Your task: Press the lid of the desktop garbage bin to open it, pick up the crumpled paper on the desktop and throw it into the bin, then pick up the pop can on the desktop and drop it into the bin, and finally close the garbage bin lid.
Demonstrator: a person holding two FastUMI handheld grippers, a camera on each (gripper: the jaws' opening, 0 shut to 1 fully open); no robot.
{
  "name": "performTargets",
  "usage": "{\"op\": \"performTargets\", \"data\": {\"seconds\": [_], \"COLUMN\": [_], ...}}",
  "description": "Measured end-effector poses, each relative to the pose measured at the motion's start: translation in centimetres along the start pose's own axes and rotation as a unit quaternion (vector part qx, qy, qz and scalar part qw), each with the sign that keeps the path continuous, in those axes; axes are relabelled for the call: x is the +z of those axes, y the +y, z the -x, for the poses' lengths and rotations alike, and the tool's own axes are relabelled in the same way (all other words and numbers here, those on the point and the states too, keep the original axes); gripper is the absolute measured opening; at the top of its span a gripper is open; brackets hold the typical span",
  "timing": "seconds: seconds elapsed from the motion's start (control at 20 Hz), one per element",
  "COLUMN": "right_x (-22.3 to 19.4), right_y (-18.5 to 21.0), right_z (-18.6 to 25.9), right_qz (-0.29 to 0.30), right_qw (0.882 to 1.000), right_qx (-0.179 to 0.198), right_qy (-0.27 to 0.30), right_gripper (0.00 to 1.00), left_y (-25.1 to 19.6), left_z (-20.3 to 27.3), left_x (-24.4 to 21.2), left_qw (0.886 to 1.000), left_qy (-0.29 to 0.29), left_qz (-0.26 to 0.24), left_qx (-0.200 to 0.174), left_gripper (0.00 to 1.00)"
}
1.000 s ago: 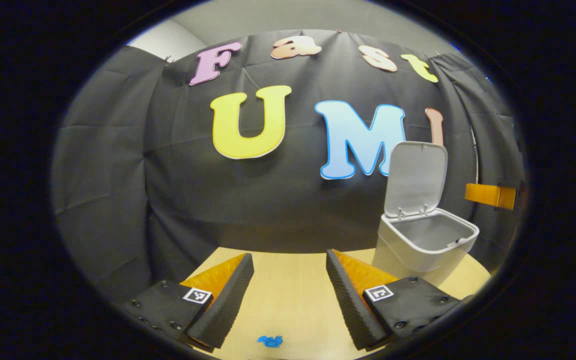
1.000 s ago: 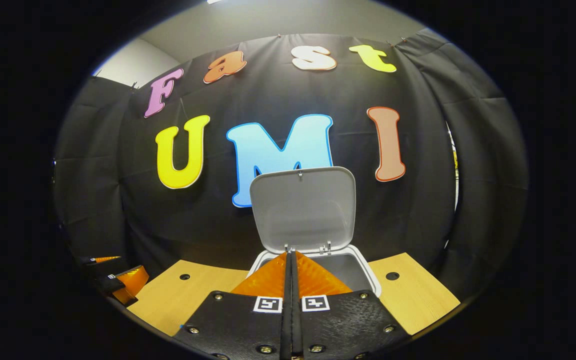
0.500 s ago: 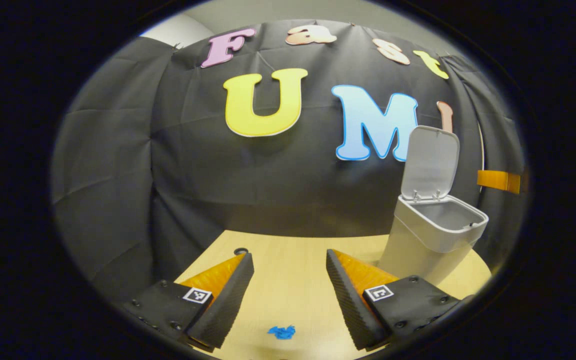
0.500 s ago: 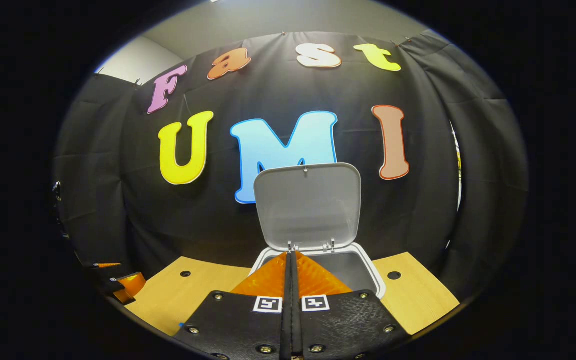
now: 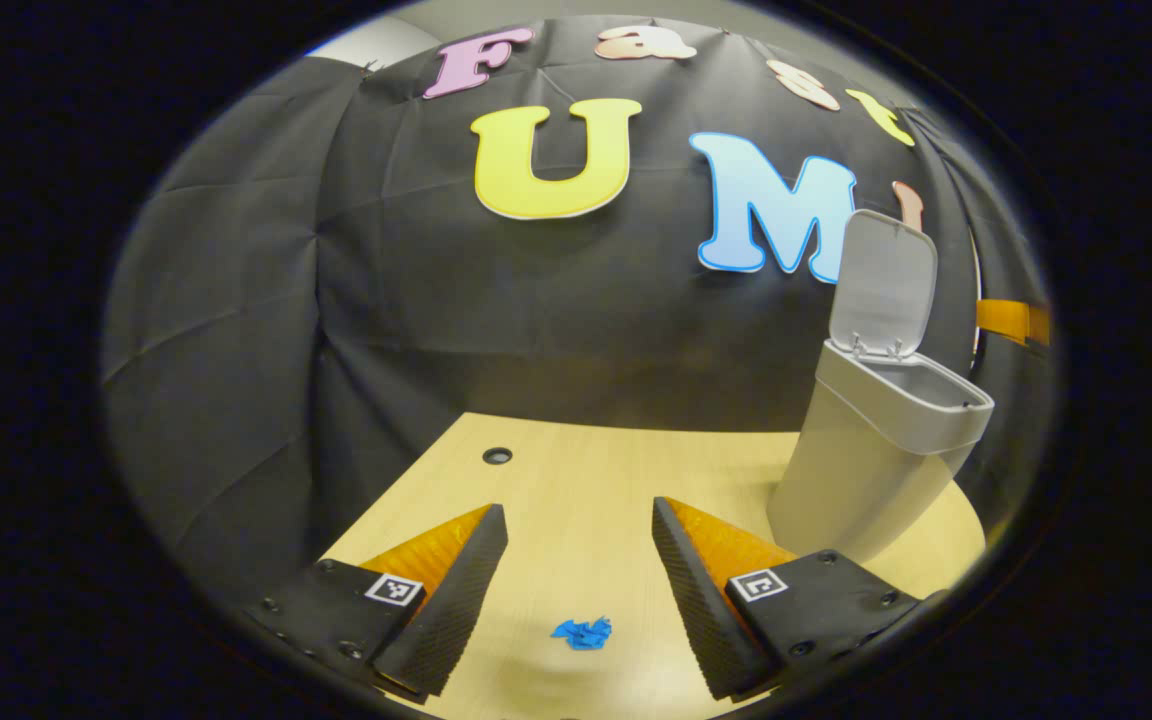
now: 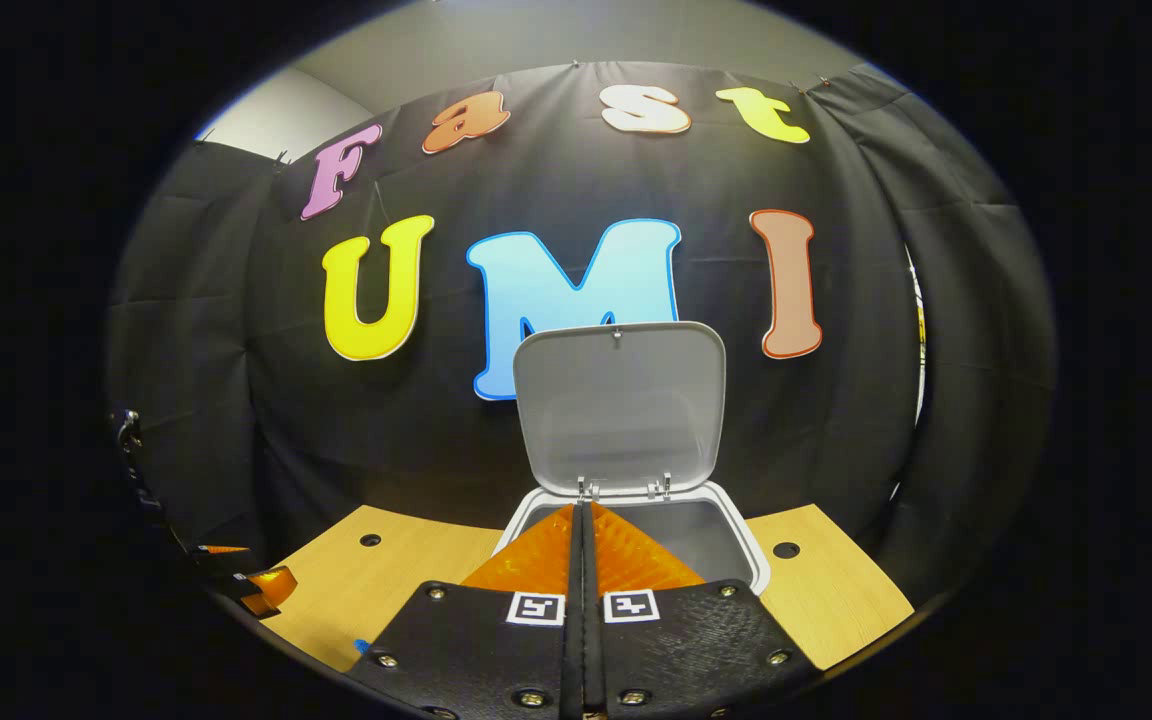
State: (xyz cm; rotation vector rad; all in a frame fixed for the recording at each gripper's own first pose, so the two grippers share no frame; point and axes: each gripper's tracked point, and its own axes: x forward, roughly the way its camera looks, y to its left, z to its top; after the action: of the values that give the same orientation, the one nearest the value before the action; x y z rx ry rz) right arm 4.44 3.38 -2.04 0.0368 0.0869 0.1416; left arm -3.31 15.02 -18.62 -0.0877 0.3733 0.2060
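The left gripper (image 5: 578,520) hangs wide open above the wooden desktop (image 5: 576,470), a small blue crumpled paper (image 5: 582,632) lying between its fingers; the right gripper (image 6: 582,515), fingers pressed together and empty, points over the white garbage bin (image 6: 748,545), whose lid (image 6: 621,405) stands upright

– Where is the small grey plastic garbage bin (image 5: 876,465)?
– It stands upright on the wooden desk.
– Is its flat grey lid (image 6: 621,405) shut?
– No, it stands straight up, open.
– And the crumpled blue paper (image 5: 582,632)?
– It lies on the desk, apart from the bin.
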Motion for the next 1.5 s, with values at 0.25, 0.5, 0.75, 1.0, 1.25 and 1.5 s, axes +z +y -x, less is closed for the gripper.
{"op": "performTargets", "data": {"seconds": [0.25, 0.5, 0.75, 1.0, 1.25, 1.5], "right_x": [-0.3, -0.8, -1.4, -2.2, -2.3, -2.7], "right_y": [0.3, 0.3, 0.2, -0.1, -0.5, -1.1], "right_z": [0.1, 0.1, 0.2, 0.3, 0.2, 0.2], "right_qz": [0.003, 0.003, 0.004, 0.004, 0.005, 0.006], "right_qw": [1.000, 1.000, 1.000, 1.000, 0.999, 0.999], "right_qx": [0.003, 0.004, 0.001, -0.002, -0.006, -0.014], "right_qy": [0.005, 0.013, 0.021, 0.031, 0.035, 0.041], "right_gripper": [0.00, 0.00, 0.00, 0.00, 0.00, 0.00], "left_y": [1.1, 1.5, 1.6, 1.1, 1.0, 0.4], "left_z": [0.0, 0.0, 0.1, 0.0, -1.2, -2.9], "left_x": [-3.1, -6.5, -10.2, -13.0, -15.2, -16.6], "left_qw": [1.000, 0.998, 0.995, 0.991, 0.987, 0.983], "left_qy": [0.029, 0.062, 0.101, 0.134, 0.160, 0.180], "left_qz": [0.008, 0.001, 0.000, 0.009, 0.005, -0.005], "left_qx": [0.005, -0.003, -0.007, -0.020, -0.024, -0.035], "left_gripper": [0.96, 0.96, 0.96, 0.96, 0.96, 0.96]}}
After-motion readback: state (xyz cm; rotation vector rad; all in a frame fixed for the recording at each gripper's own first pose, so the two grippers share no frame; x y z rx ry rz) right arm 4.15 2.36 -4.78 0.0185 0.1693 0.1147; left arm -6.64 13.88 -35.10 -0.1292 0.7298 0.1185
